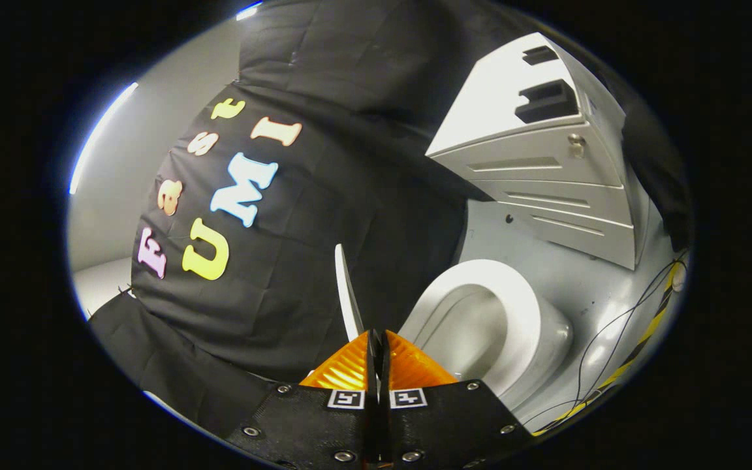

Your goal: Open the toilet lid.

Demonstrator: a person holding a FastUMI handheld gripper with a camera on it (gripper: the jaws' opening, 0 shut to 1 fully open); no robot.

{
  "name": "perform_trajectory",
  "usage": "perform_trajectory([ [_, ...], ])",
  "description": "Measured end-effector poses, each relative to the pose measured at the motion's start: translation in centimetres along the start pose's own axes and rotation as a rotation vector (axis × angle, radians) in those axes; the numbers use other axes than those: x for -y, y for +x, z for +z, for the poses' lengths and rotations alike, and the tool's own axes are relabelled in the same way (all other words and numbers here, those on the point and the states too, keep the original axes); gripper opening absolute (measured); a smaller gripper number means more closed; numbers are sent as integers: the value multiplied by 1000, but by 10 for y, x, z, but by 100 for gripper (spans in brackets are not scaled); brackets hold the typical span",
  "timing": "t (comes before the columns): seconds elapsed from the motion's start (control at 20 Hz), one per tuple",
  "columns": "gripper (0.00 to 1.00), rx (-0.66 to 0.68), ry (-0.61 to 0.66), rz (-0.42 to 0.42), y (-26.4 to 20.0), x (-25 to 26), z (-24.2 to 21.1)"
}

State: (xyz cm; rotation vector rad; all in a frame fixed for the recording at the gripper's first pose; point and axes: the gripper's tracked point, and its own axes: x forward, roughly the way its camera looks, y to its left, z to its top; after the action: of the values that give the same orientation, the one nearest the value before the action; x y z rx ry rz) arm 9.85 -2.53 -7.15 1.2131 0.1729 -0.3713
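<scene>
The white toilet lid point(346, 287) stands raised and shows edge-on as a thin blade rising from my fingertips. My gripper point(376, 334) is shut, and the lid's lower edge runs in between the two fingertips. To the right of the fingers, the toilet seat point(527, 307) rings the uncovered bowl point(474, 333). The whole view is tilted.
A white drawer cabinet point(546, 163) stands beyond the toilet. Thin cables point(617, 326) and a yellow-and-black tape strip point(643, 339) lie on the grey floor point(585, 287) past the bowl. The black cloth wall point(324, 196) hangs close behind the lid.
</scene>
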Motion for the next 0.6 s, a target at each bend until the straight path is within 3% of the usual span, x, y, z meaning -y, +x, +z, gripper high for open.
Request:
perform_trajectory([
  [0.35, 0, 28, -119, 42, -7, -43, -13],
  [0.6, 0, 34, -305, 52, -16, -82, -29],
])
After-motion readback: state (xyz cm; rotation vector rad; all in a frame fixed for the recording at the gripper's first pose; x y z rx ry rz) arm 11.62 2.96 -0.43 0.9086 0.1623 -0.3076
